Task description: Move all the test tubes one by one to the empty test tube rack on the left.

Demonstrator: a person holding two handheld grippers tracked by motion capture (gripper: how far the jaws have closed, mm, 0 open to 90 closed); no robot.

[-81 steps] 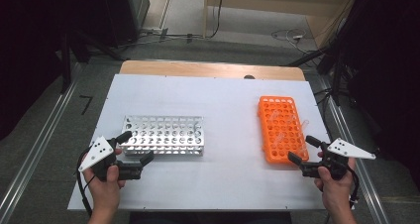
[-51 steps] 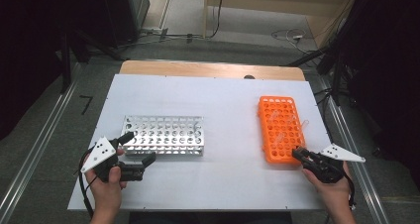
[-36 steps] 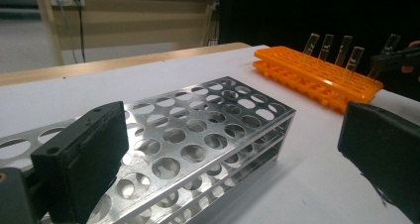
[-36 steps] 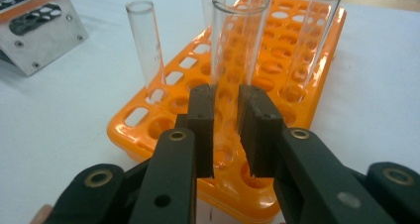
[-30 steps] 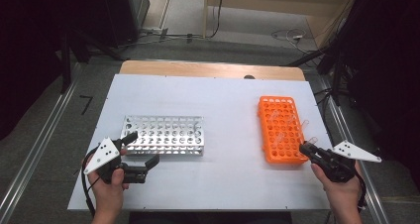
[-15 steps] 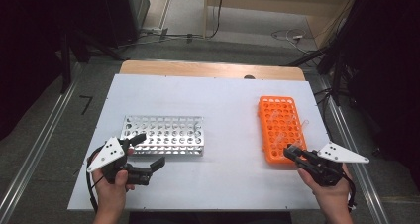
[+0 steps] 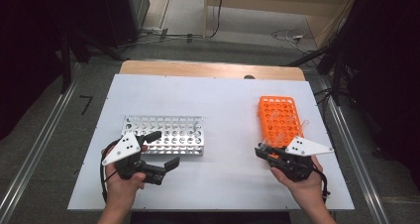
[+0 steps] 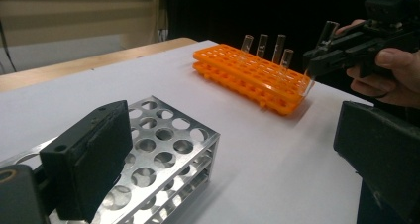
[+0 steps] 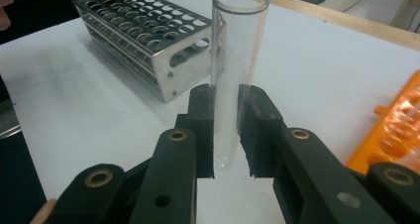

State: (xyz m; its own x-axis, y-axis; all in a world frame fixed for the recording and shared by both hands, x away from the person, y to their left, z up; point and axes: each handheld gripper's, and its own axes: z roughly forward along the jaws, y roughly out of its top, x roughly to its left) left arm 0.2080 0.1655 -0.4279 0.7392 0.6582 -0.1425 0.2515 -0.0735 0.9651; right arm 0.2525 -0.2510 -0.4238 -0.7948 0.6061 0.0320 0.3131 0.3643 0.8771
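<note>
My right gripper (image 7: 261, 150) is shut on a clear glass test tube (image 9: 236, 60), which stands upright between its pads (image 9: 203, 110), just off the near left corner of the orange rack (image 7: 280, 117). The left gripper view shows that gripper (image 8: 317, 63) and its tube (image 8: 327, 31) lifted beside the orange rack (image 8: 247, 70), where several more tubes (image 8: 261, 43) stand. My left gripper (image 7: 162, 148) is open with nothing between its jaws, at the near side of the empty metal rack (image 7: 166, 135).
Both racks rest on a white table top (image 7: 223, 105) with a wooden strip (image 7: 208, 69) along the far edge. Bare table lies between the racks. Dark floor, cables and rails surround the table.
The right gripper closed on a tube at the orange rack's near end and has carried it left, off the rack. The left gripper shifted slightly right along the metal rack's front.
</note>
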